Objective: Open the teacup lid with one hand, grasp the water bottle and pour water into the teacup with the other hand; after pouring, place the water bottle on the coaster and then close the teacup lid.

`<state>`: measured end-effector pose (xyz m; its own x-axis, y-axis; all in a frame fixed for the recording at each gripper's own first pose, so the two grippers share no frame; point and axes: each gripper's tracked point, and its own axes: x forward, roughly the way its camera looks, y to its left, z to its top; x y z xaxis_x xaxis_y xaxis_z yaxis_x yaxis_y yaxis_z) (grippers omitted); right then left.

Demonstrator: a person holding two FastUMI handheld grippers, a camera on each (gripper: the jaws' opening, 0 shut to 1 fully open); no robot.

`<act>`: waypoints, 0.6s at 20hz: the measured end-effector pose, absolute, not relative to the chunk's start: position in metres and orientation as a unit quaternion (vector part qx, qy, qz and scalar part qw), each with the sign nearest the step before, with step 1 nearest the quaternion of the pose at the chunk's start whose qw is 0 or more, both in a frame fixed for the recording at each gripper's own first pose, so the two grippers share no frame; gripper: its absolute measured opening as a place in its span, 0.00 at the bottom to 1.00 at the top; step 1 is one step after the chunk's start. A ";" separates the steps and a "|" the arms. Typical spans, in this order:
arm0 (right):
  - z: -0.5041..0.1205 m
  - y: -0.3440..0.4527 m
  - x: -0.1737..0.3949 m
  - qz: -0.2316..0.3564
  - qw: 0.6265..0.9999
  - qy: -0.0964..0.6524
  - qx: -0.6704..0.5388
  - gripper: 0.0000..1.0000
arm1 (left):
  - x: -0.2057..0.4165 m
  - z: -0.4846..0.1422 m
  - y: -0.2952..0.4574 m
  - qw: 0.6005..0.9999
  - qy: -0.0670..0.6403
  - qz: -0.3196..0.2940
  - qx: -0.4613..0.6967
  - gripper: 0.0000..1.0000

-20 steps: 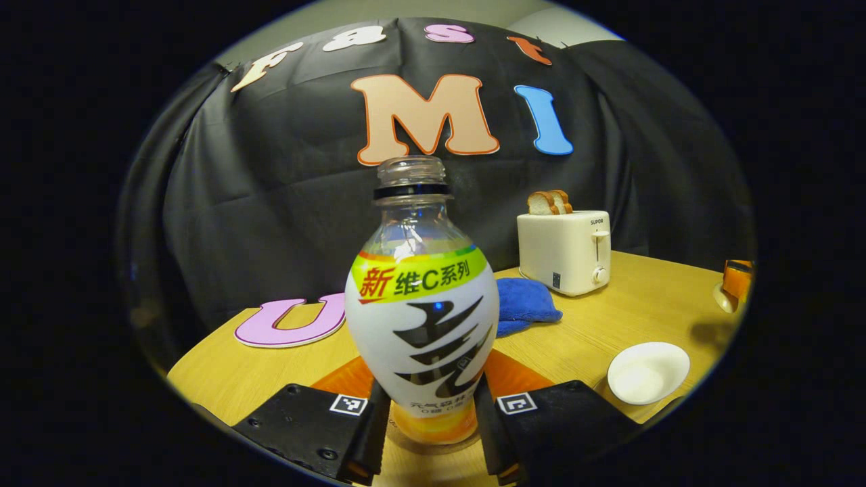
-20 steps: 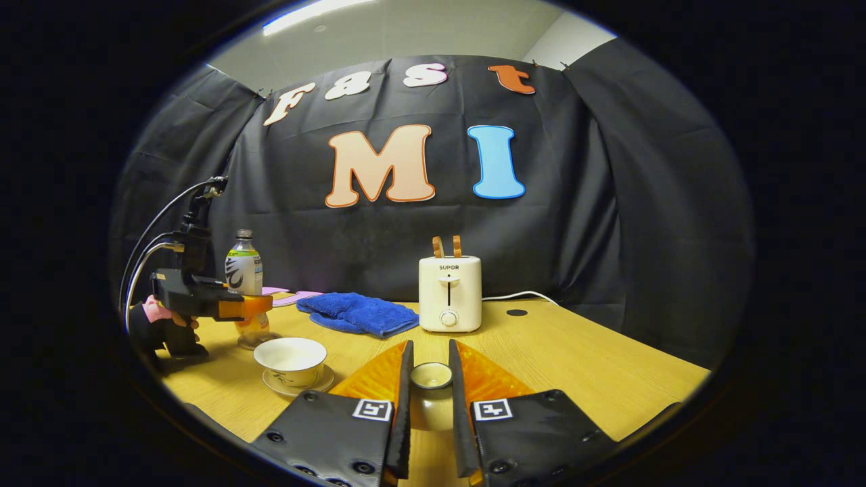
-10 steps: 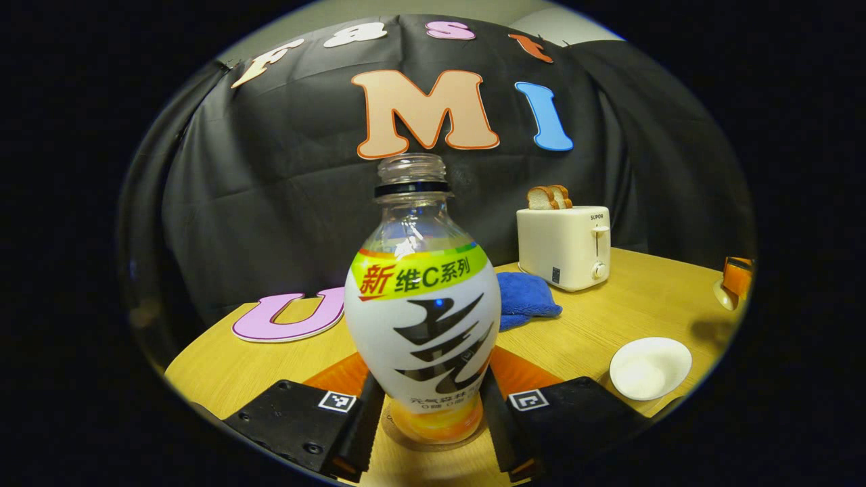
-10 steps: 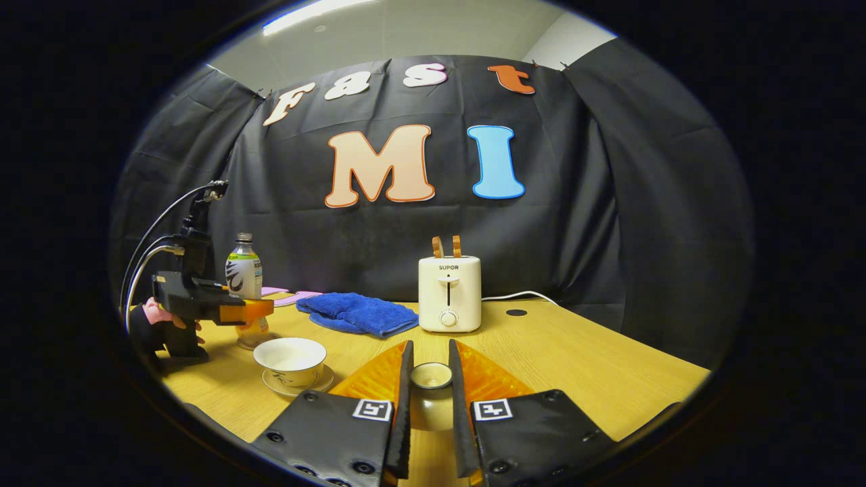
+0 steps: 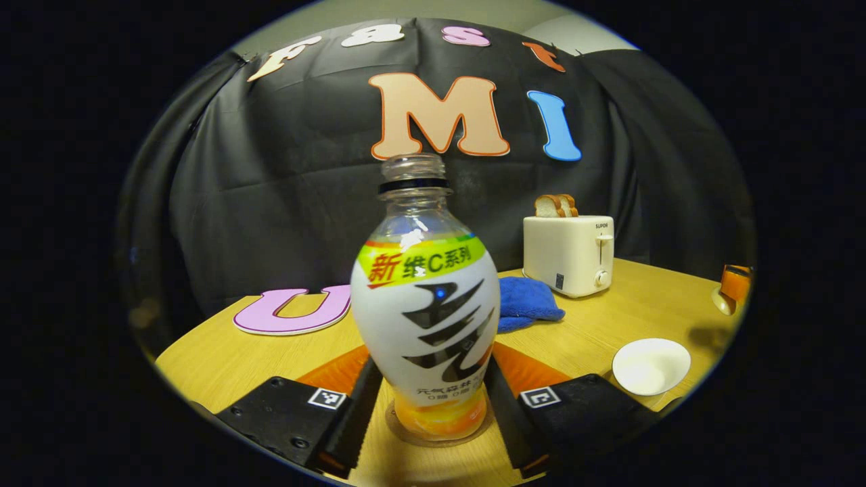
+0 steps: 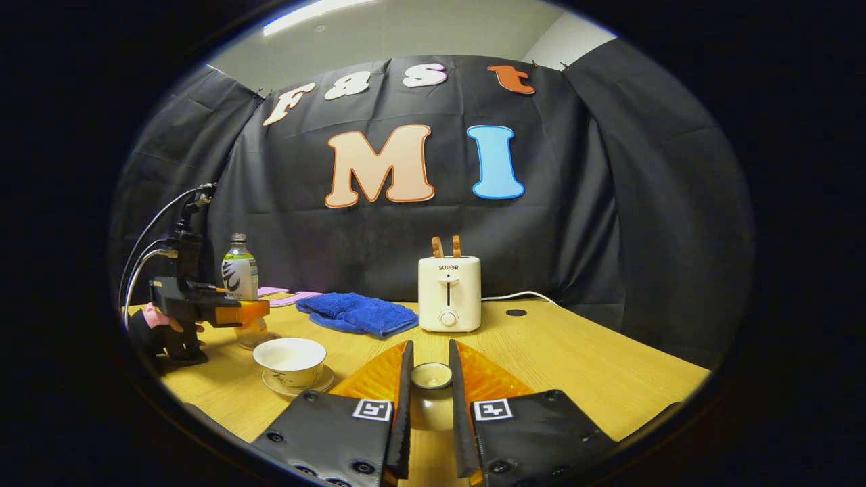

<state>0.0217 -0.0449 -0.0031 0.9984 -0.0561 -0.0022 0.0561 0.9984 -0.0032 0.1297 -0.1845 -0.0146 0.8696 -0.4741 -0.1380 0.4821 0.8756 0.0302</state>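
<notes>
The uncapped water bottle [image 5: 425, 318], with a little orange drink at its bottom, stands upright on a round coaster [image 5: 399, 433]. My left gripper [image 5: 433, 399] is open, its fingers flanking the bottle's base with small gaps either side. To the right stands the white teacup [image 5: 651, 365], uncovered. In the right gripper view, my right gripper [image 6: 431, 385] is shut on the teacup lid [image 6: 431, 374], held low over the table. The teacup [image 6: 289, 358] rests on its saucer [image 6: 270, 384] to the left, and beyond it are the bottle [image 6: 240, 274] and the left gripper [image 6: 252, 312].
A white toaster [image 6: 449, 294] holding bread slices stands at the back of the wooden table [image 6: 595, 365], its cord trailing right. A blue cloth [image 6: 358, 312] lies left of it. A gloved hand [image 6: 162, 328] holds the left gripper.
The left gripper's fingers have spread off the bottle and drawn back a little, leaving it standing on the coaster. The right gripper has held still with the lid.
</notes>
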 end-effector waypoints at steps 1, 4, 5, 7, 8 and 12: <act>-0.004 -0.045 0.022 -0.028 1.000 0.001 -0.002 0.29 | 0.127 -0.014 -0.183 0.967 0.062 -0.246 0.028 0.83; -0.003 -0.044 0.022 -0.028 1.000 0.001 -0.002 0.29 | 0.122 -0.008 -0.178 0.968 0.047 -0.247 0.009 0.92; -0.004 -0.045 0.022 -0.028 1.000 0.001 -0.001 0.29 | 0.119 -0.003 -0.175 0.969 0.034 -0.246 0.000 0.92; -0.004 -0.045 0.022 -0.028 1.000 0.001 -0.002 0.29 | 0.111 0.003 -0.173 0.968 0.015 -0.251 -0.004 0.92; -0.003 -0.045 0.022 -0.028 1.000 0.001 -0.002 0.29 | 0.107 0.004 -0.173 0.967 0.008 -0.255 -0.003 0.92; -0.004 -0.040 0.023 -0.016 1.000 0.001 -0.001 0.29 | 0.093 0.004 -0.173 0.964 0.001 -0.265 -0.013 0.92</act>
